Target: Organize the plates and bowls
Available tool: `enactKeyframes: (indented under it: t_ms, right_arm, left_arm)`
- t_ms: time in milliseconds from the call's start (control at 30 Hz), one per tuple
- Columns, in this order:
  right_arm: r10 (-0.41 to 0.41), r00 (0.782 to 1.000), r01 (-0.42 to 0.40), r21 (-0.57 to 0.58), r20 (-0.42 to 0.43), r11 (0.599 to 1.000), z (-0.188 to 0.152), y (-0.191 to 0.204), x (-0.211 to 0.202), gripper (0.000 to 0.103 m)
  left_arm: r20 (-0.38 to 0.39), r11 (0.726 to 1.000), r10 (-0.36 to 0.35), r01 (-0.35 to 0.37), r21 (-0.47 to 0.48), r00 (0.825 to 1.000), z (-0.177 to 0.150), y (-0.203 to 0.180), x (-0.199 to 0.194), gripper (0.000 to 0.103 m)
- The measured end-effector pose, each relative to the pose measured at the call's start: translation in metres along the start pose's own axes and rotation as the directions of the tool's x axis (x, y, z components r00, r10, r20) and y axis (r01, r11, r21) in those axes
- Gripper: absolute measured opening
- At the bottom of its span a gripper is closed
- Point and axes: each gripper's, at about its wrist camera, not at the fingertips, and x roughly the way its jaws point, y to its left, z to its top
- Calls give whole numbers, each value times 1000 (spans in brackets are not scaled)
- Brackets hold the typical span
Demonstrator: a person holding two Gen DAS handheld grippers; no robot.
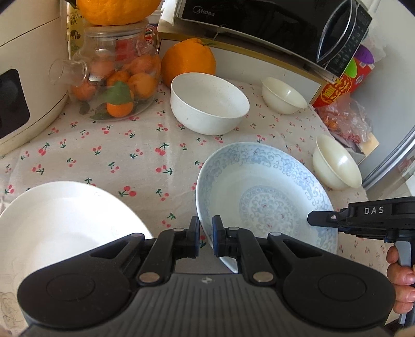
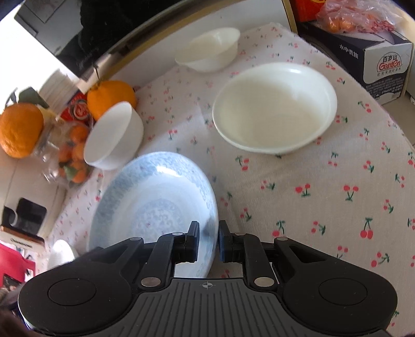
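Note:
A blue-patterned plate (image 1: 264, 197) lies on the cherry-print tablecloth (image 1: 129, 155), and both grippers hold it. My left gripper (image 1: 206, 234) is shut on its near-left rim. My right gripper (image 1: 315, 217) pinches the opposite rim; in the right wrist view this gripper (image 2: 209, 239) is closed over the edge of the plate (image 2: 155, 202). A plain white plate (image 1: 64, 223) sits at lower left. Behind stand a white bowl (image 1: 207, 103), two small cream bowls (image 1: 282, 96) (image 1: 334, 163), and a wide cream bowl (image 2: 275, 109).
A glass teapot of small oranges (image 1: 116, 85), a large orange (image 1: 188, 59), a cooker (image 1: 15, 77) and a black microwave (image 1: 272, 23) line the back. A bag of fruit (image 1: 345, 121) and a water carton (image 2: 384, 67) crowd the right side. A hand (image 1: 399, 272) grips the right tool.

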Motion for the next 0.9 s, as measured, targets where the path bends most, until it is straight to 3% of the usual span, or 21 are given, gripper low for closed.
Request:
enactKeyframes:
  t_ms: [267,333,367,433,500,567,700,900]
  right_arm:
    - [-4,1000,4,-16,10,1000,-3,1,-2,18]
    - [-2,1000,3,-15,18,1000,-3,2,-6,19]
    - [1,1000,0,-27,21,1000,-2,4,-9,24]
    - [14,1000,-13,-45,25,999,-2,5,-15,39]
    - [29,999,-27,-54,31,998,-3,6,-21,63]
    - [32,999,-29,-74,35,997,-6,7,-26,70]
    - [62,998,-60,-114,12,992,-18,6,-34,76]
    - [87,996,-91,-194,-28,977,-42,14,-45,83]
  left_arm:
    - [6,1000,14,-14,23,1000,-4,-1,0,9]
    - [-12,1000,10,-10,23,1000,-2,-1,0,19]
    - [-13,1000,14,-14,20,1000,-2,-1,-1,28]
    - [-10,1000,7,-7,14,1000,-3,0,-5,35]
    - [1,1000,-7,7,11,1000,-3,0,-13,52]
    - [28,1000,-23,22,12,999,-7,-1,-24,64]
    - [54,999,-50,49,12,997,-17,-1,-45,90]
    - [49,997,-68,67,32,996,-37,2,-65,98]
